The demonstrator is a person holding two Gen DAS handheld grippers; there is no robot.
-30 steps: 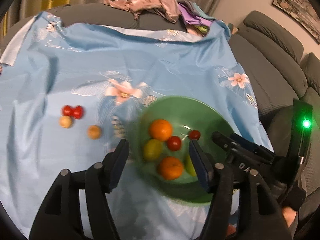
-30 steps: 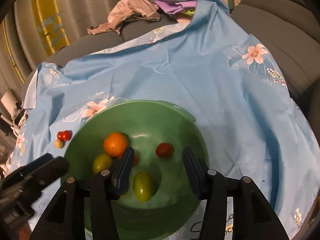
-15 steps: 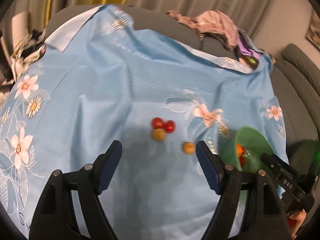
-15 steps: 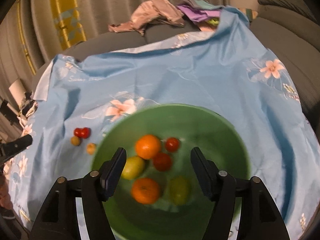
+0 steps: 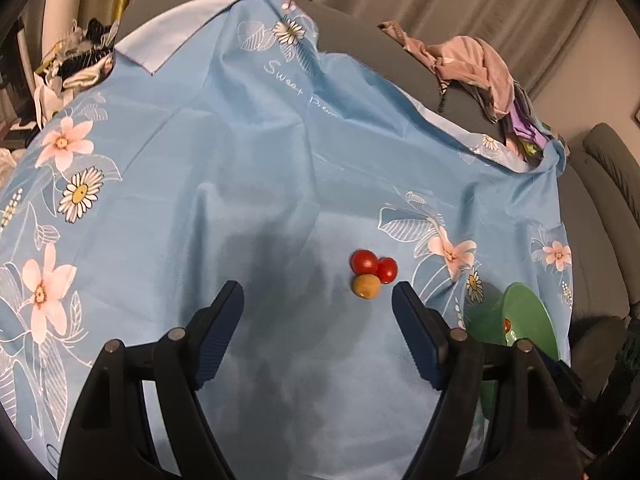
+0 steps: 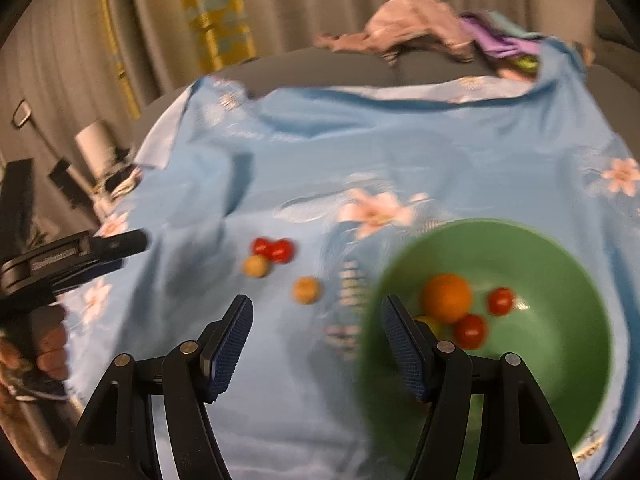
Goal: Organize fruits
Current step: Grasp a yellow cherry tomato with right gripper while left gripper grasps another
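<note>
Fruits left to gather lie just ahead of the left gripper [image 5: 316,304], its jaws spread wide and empty: two small red cherry tomatoes [image 5: 374,265] touching a tan round fruit [image 5: 365,286] on the light-blue floral cloth [image 5: 240,184], toward its right edge. A second tan fruit [image 6: 306,290] sits between them and the green plastic bowl [image 6: 560,248]. All look light, smooth, roll-prone and bruisable, so a gentle pinch across the middle seems wisest; the right gripper [image 6: 316,332] is likewise open and empty.

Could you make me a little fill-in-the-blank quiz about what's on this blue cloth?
1. The bowl holding fruit is coloured ____.
2. The biggest fruit in it is the ____ one.
3. Outside the bowl, ____ red fruits touch a tan fruit.
4. The left gripper holds ____.

Missing words: green; orange; two; nothing
</note>
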